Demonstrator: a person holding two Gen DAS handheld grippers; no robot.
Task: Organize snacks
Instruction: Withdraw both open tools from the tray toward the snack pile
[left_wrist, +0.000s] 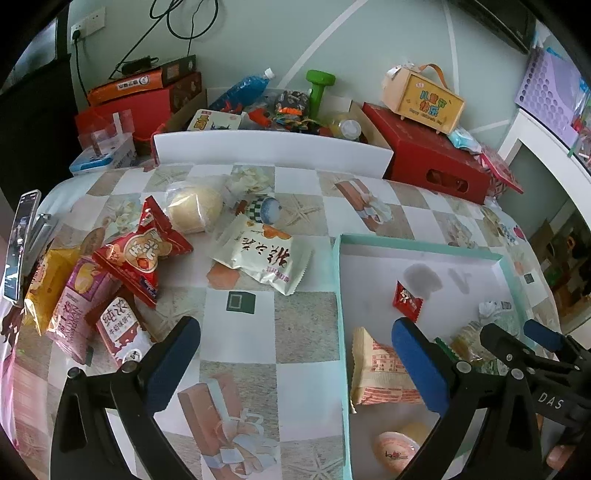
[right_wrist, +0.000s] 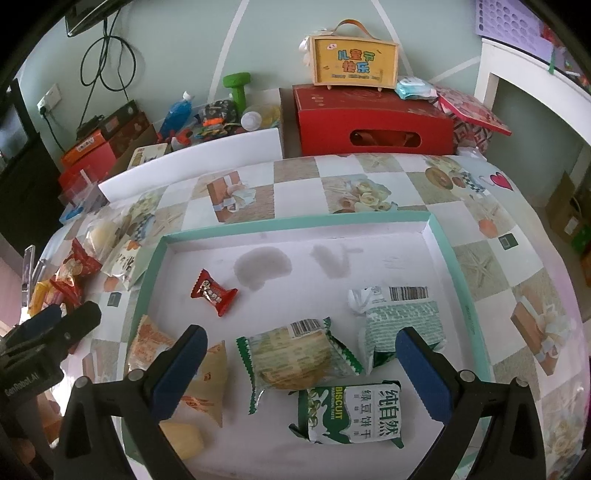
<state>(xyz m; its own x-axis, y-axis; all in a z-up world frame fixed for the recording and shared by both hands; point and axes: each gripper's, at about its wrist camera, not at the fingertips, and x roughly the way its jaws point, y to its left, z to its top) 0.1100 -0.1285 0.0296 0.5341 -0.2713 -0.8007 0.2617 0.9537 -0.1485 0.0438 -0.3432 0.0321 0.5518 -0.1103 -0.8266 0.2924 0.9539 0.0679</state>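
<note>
Table (right_wrist: 295, 181): a big table with a checked cloth showing flowers and gift boxes.
Red box (right_wrist: 373, 118): at the far edge of the table, with a small yellow box with a handle (right_wrist: 355, 62) standing on top of it.
Tray (right_wrist: 295, 221): a wide flat box with a pale green rim and a white floor, lying on the right part of the table, near us.
Loose snacks (left_wrist: 110, 280): a pile on the left of the table, outside the tray. A red pack (left_wrist: 142, 253) lies on top, with pink packs and a yellow one nearer. A white pack (left_wrist: 264, 254) lies alone between the pile and the tray. A round bun in a clear bag (left_wrist: 194, 208) lies farther back.
Snacks in the tray: a green and white biscuit pack (right_wrist: 351, 413) near us, a clear pack with a green edge (right_wrist: 295, 358) just behind it, a green patterned pack (right_wrist: 402, 317) to the right, an orange and cream pack (right_wrist: 177, 365) at the left, a small red candy (right_wrist: 213, 292) farther in.
Left gripper (left_wrist: 295, 354): tipped down over the cloth and the tray's left rim. Its fingers are spread wide apart and grasp nothing.
Right gripper (right_wrist: 301, 362): tipped down over the near part of the tray. Its fingers are spread wide too. The clear pack lies between them, but the blue pads (right_wrist: 181, 373) do not press on it.
</note>
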